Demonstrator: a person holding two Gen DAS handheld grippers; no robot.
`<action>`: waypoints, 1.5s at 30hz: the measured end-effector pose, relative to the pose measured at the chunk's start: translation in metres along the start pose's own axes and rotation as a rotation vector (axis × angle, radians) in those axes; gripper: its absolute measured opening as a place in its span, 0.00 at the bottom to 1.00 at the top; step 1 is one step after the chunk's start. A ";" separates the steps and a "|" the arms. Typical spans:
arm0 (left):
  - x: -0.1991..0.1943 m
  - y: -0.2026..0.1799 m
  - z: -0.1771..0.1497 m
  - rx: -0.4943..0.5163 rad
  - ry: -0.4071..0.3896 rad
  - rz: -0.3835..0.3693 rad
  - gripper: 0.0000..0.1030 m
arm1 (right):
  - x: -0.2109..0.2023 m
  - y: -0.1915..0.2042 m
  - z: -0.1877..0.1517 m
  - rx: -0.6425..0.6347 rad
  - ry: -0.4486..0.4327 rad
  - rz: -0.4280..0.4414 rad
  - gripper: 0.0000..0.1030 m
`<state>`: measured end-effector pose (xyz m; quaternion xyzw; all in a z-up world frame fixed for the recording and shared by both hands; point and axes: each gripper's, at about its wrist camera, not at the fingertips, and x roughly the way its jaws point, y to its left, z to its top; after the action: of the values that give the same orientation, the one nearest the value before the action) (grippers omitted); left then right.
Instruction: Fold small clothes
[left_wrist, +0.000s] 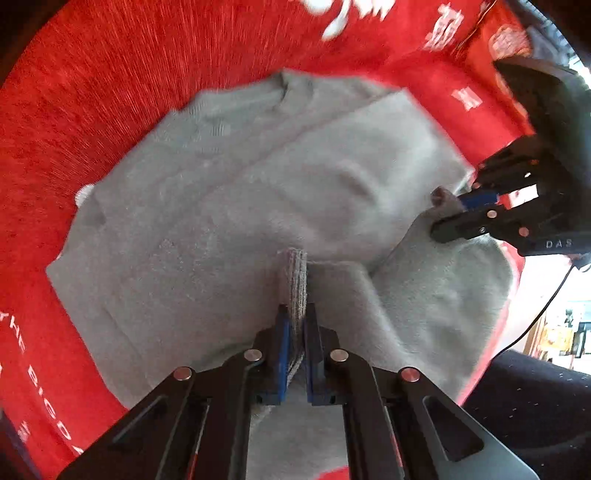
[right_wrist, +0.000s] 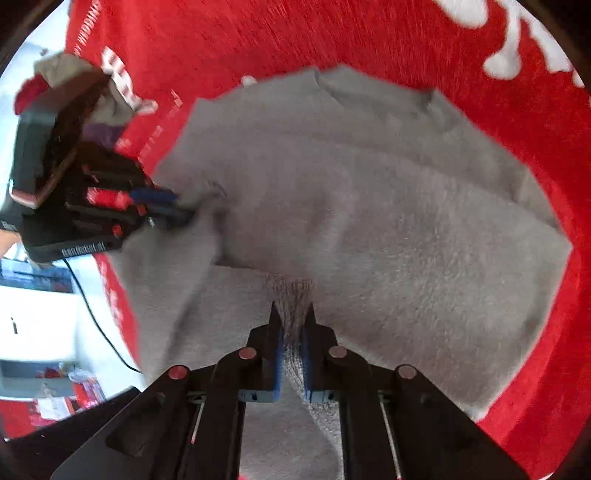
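A grey knitted sweater (left_wrist: 229, 192) lies on a red cloth, neckline at the far side; it also fills the right wrist view (right_wrist: 388, 206). My left gripper (left_wrist: 294, 310) is shut on a bunched ribbed edge of the sweater and holds it up. My right gripper (right_wrist: 292, 314) is shut on another part of the same edge. Each gripper shows in the other's view: the right one (left_wrist: 458, 214) at the right, the left one (right_wrist: 173, 208) at the left, both pinching grey fabric. The lifted edge hangs over the rest of the sweater.
The red cloth (left_wrist: 92, 92) with white lettering covers the surface around the sweater. A black cable (right_wrist: 96, 317) hangs off the left gripper. A dark garment or cushion (left_wrist: 535, 398) lies at the lower right past the cloth's edge.
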<state>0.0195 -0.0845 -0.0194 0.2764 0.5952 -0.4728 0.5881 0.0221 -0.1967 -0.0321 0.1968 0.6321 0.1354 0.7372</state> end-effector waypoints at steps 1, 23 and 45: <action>-0.010 -0.001 -0.003 -0.016 -0.029 -0.008 0.07 | -0.011 0.001 -0.003 0.027 -0.031 0.024 0.08; -0.015 0.152 0.022 -0.570 -0.236 0.241 0.07 | -0.034 -0.105 0.102 0.192 -0.181 -0.328 0.08; -0.040 0.110 -0.089 -0.717 -0.077 0.264 0.49 | -0.093 -0.115 -0.004 0.512 -0.204 0.001 0.71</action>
<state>0.0846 0.0475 -0.0193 0.1094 0.6594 -0.1651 0.7252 -0.0027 -0.3397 -0.0037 0.3897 0.5680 -0.0488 0.7233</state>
